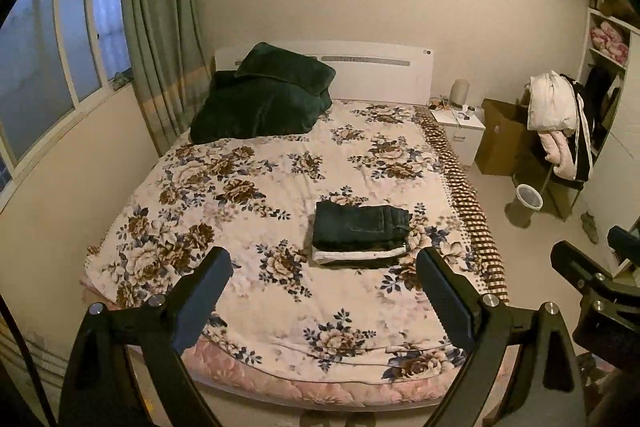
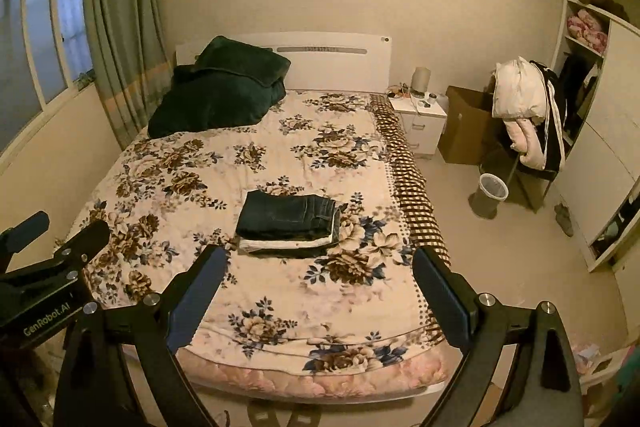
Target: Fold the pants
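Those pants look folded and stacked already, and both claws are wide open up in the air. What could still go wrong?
The stack of pants sits on a soft, rumpled quilt, so a nudge could tip it. The jeans on top could slide off the pair beneath. Either open gripper, left or right, might snag a fold if lowered again.

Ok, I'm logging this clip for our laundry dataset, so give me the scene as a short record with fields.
setting: bedroom, bed with floral quilt
task item: dark folded pants on top of a small stack of folded clothes, on the quilt toward the bed's right side
under the pants: a light folded garment
left gripper: open, empty, held off the foot of the bed
right gripper: open, empty, beside the left one
other on bed: dark green blanket at the headboard
task state: pants look already folded
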Action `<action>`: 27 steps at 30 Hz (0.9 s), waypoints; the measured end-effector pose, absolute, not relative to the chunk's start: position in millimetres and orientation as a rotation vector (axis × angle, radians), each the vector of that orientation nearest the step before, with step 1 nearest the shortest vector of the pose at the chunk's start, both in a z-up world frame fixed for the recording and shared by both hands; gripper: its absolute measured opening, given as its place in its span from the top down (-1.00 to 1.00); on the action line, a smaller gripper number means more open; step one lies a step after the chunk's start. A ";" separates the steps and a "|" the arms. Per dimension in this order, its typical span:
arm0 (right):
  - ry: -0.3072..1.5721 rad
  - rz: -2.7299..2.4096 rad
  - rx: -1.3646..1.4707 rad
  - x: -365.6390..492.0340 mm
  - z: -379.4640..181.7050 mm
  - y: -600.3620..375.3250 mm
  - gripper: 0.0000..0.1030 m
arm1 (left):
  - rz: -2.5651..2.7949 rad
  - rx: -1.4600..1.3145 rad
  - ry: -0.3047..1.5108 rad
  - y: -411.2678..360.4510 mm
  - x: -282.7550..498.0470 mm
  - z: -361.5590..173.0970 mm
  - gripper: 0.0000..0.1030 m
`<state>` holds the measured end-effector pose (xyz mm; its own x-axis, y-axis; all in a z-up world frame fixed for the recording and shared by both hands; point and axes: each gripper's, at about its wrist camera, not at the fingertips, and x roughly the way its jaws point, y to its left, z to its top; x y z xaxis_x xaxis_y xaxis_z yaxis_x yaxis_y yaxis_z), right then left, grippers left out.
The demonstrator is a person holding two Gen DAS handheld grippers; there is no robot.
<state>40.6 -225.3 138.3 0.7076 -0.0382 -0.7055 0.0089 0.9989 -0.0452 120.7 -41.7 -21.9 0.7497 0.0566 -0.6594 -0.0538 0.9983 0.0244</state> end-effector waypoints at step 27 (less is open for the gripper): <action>0.861 -0.150 -0.011 209.0 13.0 -242.9 -0.98 | 0.111 0.019 0.807 -26.9 235.2 -102.6 -1.00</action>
